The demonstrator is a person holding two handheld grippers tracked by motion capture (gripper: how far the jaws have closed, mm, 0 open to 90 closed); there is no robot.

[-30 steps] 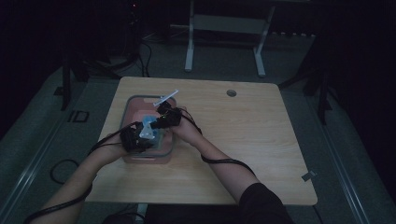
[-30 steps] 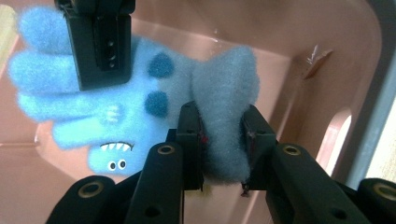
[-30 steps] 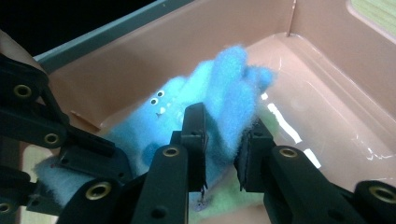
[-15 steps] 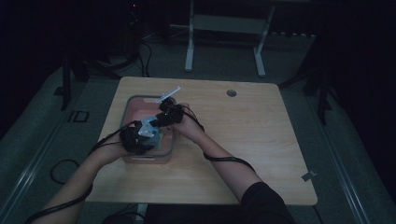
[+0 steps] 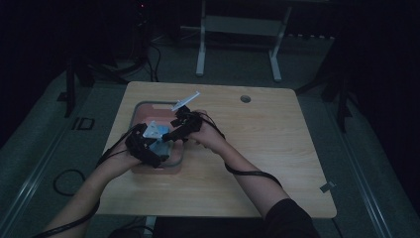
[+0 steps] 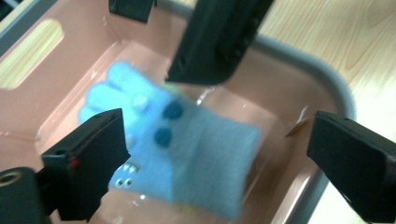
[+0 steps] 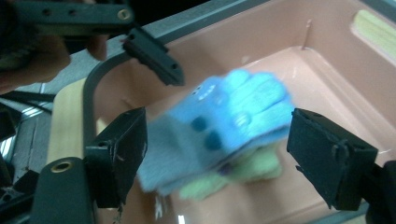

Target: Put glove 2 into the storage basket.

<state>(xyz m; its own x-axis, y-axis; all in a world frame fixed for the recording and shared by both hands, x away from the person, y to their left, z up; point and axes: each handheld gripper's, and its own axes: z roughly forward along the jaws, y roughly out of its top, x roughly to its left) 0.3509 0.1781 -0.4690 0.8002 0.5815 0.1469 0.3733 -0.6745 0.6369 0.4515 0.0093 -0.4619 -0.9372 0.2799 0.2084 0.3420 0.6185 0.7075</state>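
Blue dotted glove (image 6: pixel 187 154) blurred, over green cloth (image 7: pixel 224 179), inside pink bin (image 6: pixel 140 42).

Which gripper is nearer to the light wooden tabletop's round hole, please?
The right. The right gripper is over the pink bin, on the side toward the round hole. The left gripper is over the bin's near left part, farther from it.

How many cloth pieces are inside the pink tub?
2: a blue glove-like cloth on top, and a green cloth under it, both in the pink tub. More may be hidden below.
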